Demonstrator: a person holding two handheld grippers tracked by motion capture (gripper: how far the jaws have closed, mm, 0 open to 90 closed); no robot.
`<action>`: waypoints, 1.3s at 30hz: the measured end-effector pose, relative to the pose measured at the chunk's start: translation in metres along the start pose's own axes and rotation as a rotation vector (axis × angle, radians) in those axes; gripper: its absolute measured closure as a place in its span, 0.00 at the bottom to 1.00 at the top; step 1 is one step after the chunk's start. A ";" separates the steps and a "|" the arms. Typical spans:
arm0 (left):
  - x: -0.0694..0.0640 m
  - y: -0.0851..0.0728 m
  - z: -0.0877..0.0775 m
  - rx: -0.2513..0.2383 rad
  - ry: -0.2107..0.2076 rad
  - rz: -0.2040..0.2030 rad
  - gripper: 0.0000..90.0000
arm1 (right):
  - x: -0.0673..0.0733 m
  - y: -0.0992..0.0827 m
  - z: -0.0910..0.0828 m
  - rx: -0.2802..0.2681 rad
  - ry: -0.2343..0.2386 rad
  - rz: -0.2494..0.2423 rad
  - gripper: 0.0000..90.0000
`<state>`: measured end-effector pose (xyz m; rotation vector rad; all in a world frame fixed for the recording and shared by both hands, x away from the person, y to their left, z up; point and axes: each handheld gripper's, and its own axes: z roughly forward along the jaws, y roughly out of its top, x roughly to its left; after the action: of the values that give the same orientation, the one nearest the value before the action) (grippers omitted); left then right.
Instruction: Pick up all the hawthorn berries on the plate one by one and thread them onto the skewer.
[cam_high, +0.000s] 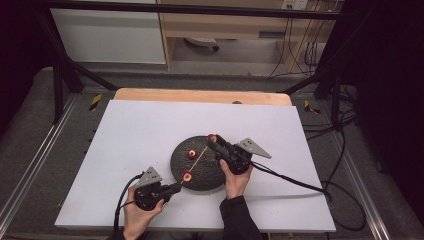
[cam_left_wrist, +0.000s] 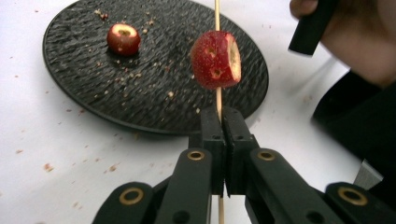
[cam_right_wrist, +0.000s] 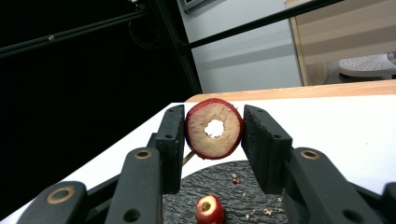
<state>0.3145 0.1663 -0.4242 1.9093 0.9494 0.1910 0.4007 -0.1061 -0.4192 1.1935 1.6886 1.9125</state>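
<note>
Mid-threading, fruit onto skewer over plate (cam_high: 197, 176).
Left gripper (cam_left_wrist: 223, 122) clamped on skewer (cam_left_wrist: 217, 16); right gripper (cam_right_wrist: 212, 140) pinching cored fruit slice (cam_right_wrist: 214, 129). Risk: misaligned hole, skewer snapping.

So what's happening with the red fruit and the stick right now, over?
Left gripper shut on thin wooden skewer, one red cored fruit piece threaded. Right gripper shut on another fruit piece. Third piece on black round plate. Nothing in the way.

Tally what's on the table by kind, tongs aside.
Red fruit pieces: 3 (one on the skewer, one loose on the plate, one in the right tongs)
Skewer: 1
Plate: 1
Total: 5
</note>
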 end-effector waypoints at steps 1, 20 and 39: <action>-0.001 0.001 0.001 -0.005 -0.003 -0.005 0.98 | 0.000 0.000 0.000 -0.002 -0.001 -0.004 0.67; -0.008 0.016 0.019 -0.032 0.024 -0.008 0.98 | 0.005 -0.004 -0.005 0.020 0.024 0.013 0.67; -0.007 0.036 0.033 -0.045 0.032 0.035 0.98 | 0.010 -0.010 -0.010 0.053 0.053 0.027 0.67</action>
<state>0.3457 0.1302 -0.4110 1.8877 0.9259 0.2627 0.3842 -0.1031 -0.4238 1.2014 1.7694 1.9432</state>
